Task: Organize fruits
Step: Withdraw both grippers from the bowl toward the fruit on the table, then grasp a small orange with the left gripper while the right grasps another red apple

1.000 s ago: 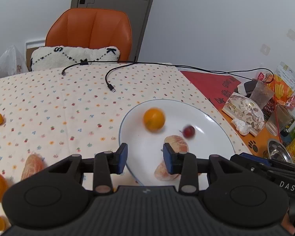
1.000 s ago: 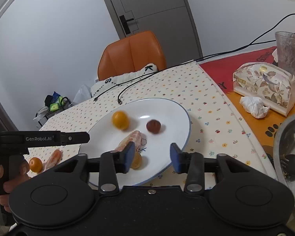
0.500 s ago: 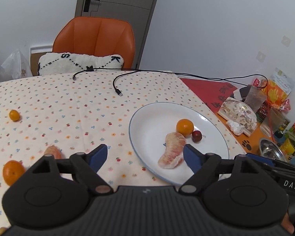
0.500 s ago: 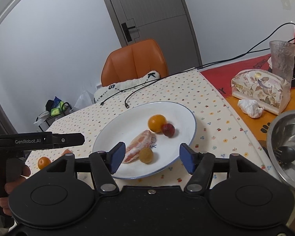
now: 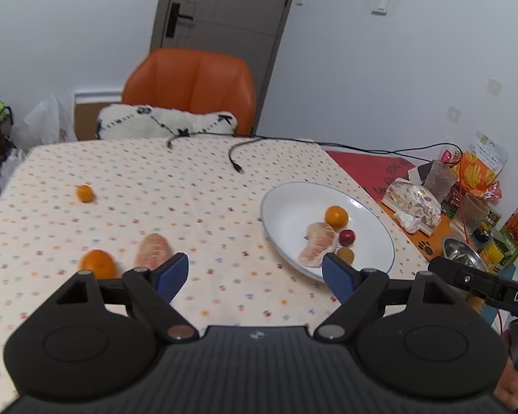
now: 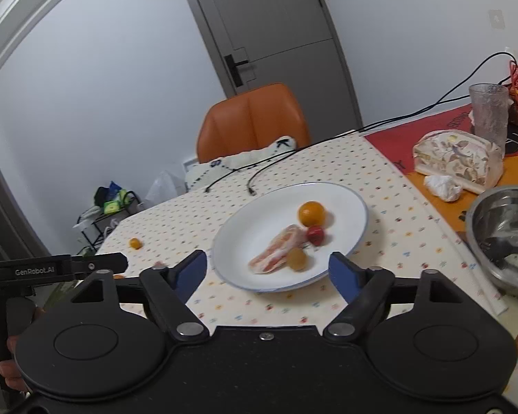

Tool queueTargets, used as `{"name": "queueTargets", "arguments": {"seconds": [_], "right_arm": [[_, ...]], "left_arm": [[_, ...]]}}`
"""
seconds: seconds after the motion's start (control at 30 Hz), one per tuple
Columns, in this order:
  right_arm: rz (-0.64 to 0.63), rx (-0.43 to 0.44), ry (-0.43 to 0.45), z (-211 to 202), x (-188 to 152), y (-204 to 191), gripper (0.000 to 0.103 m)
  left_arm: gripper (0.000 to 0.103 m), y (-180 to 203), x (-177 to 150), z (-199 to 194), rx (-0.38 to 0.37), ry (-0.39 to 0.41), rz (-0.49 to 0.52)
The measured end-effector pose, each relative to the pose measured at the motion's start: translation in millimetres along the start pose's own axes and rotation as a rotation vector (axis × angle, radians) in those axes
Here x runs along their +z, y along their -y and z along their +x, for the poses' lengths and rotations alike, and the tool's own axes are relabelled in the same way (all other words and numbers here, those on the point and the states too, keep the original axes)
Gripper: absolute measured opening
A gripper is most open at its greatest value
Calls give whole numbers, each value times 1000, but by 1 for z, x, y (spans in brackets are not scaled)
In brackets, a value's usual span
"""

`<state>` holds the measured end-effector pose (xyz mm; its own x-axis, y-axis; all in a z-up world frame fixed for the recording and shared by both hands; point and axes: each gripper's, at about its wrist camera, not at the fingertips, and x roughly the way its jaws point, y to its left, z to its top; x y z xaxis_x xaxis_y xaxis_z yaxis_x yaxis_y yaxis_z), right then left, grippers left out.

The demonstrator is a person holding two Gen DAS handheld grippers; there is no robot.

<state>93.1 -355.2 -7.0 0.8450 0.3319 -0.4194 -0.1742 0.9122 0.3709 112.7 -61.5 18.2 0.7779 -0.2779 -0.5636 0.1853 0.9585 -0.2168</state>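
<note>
A table covered by a cream cloth [image 5: 197,186] printed with small coloured flowers fills both wrist views. Toward the cloth's right edge sits a white plate [image 5: 286,207] with a thin blue rim. On the plate lie four fruits close together: a small orange [image 5: 336,216], a peeled pink citrus segment [image 5: 317,248] touching it, a small red fruit [image 5: 346,237] just beside the segment, and a small yellow-brown fruit [image 5: 345,254] at the segment's near end.

Three fruits lie on the bare cloth toward its left side: a tiny orange [image 5: 85,193] near the left edge, a larger orange [image 5: 97,264] closer to the camera, and a second peeled segment [image 5: 154,251] just beside it.

The left gripper [image 5: 255,274] hangs above the cloth with its blue-padded jaws spread wide and nothing between them. The right gripper [image 6: 267,272] hangs over the plate's near rim, jaws likewise wide apart and empty. White lettering on the left gripper's side reads "GenRobot.AI"; the right gripper's side shows "DAS", cut off at the frame edge.

Beyond the cloth's right edge stand a floral tissue holder [image 6: 457,158], a crumpled tissue [image 6: 442,187], a frosted tumbler [image 6: 488,114] and a steel bowl [image 6: 500,234] with a dark utensil inside. A black cable [image 5: 238,164] lies near the far edge, before an orange chair [image 5: 190,86] holding a white cushion [image 5: 165,126]. Snack packets at the right bear print too small to read.
</note>
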Motion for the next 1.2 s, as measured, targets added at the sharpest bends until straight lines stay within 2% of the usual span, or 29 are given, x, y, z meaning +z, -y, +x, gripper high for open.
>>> {"name": "queueTargets", "arguments": {"seconds": [0.13,0.53,0.73,1.2], "right_arm": [[-18,17,2,-7,-7,-15,84],[-49,73,4,-15,-13,-52,94],[-72,118,-2,-13,-18,-71,102],[-108,133,-25,5,-24,-100,103]], "left_arm": [[95,-13,-8,-25,22,32,2],[95,-57,-26,-78,87,73,-18],[95,-88,-33,-98,126,103,-76],[95,-132,-47,-108,160,141,-163]]}}
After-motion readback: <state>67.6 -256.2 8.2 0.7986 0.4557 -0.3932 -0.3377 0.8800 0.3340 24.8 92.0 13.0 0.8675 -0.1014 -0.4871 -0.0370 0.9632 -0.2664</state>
